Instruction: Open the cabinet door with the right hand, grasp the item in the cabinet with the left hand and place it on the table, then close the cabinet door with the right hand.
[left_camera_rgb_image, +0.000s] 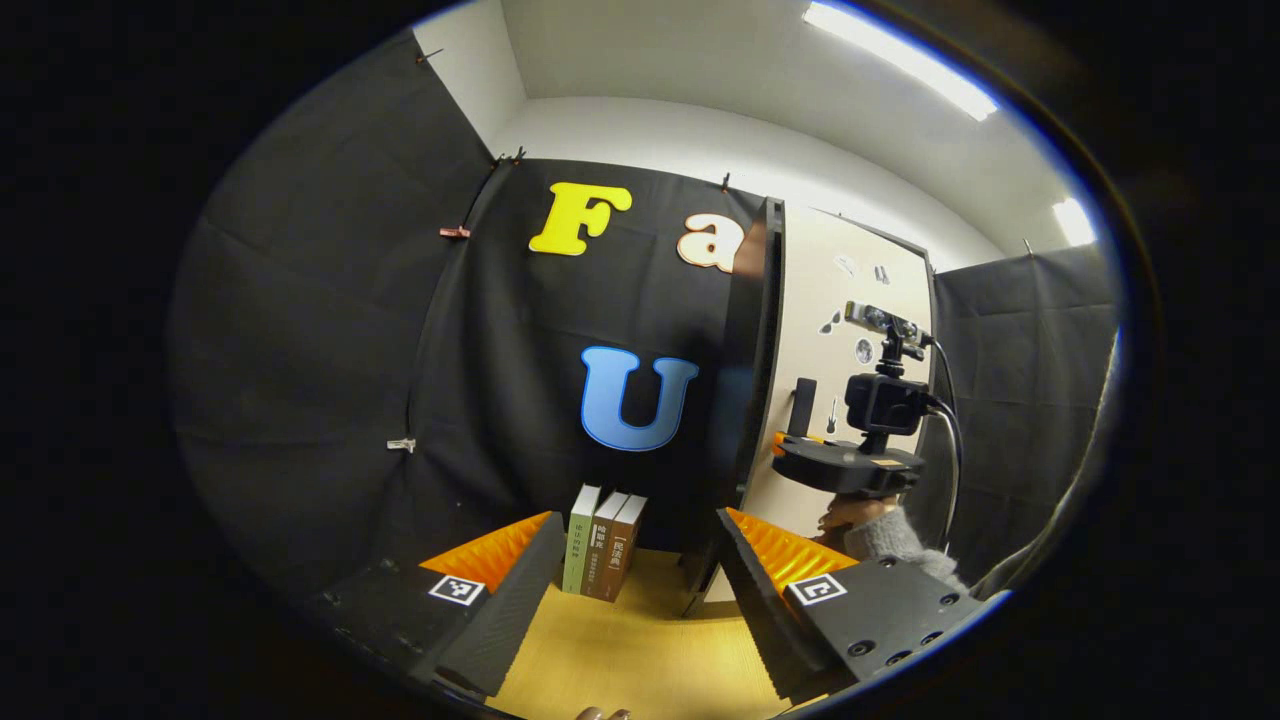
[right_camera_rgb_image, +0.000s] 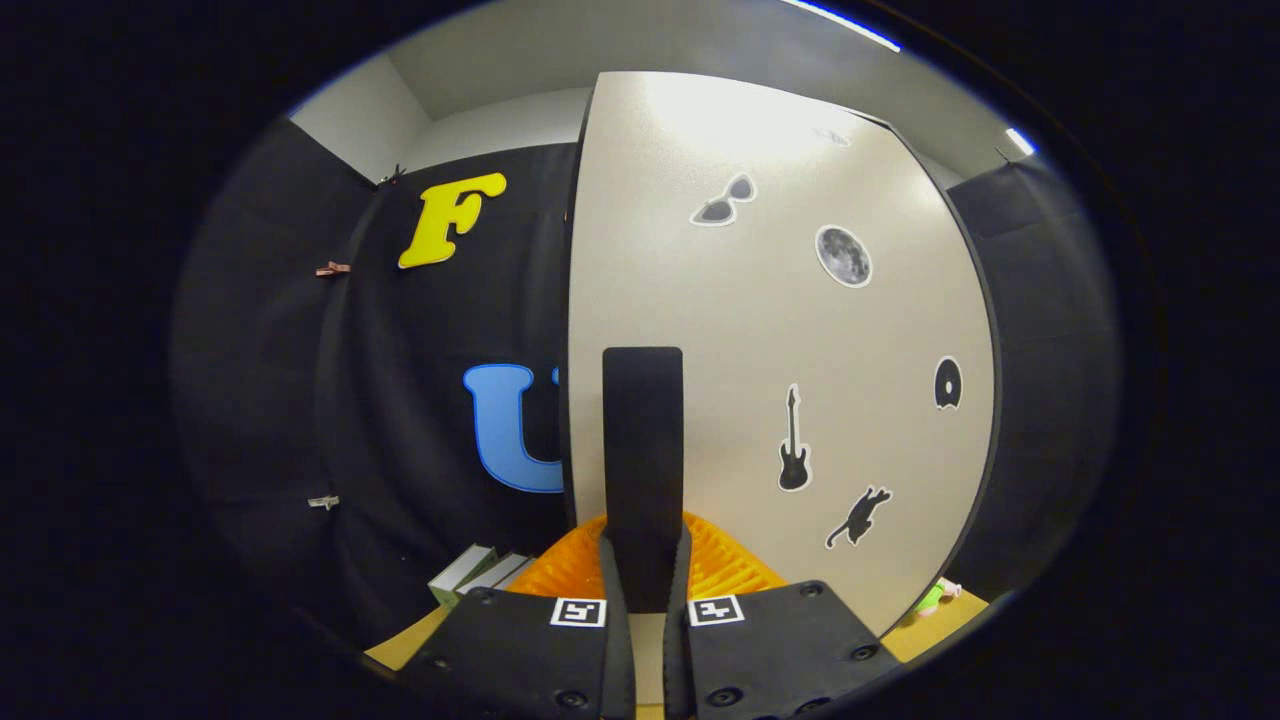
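Grey knit sleeve; tongs bear square black-and-white markers.

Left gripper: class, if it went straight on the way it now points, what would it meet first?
Probably the books standing on the table, just ahead between the open left gripper fingers; depth is unclear, and the booth wall lies behind them.

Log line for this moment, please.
stage: door opening | right gripper: shut on black upright door handle | cream stickered cabinet door: ajar | left gripper: open, facing three upright books on wooden table
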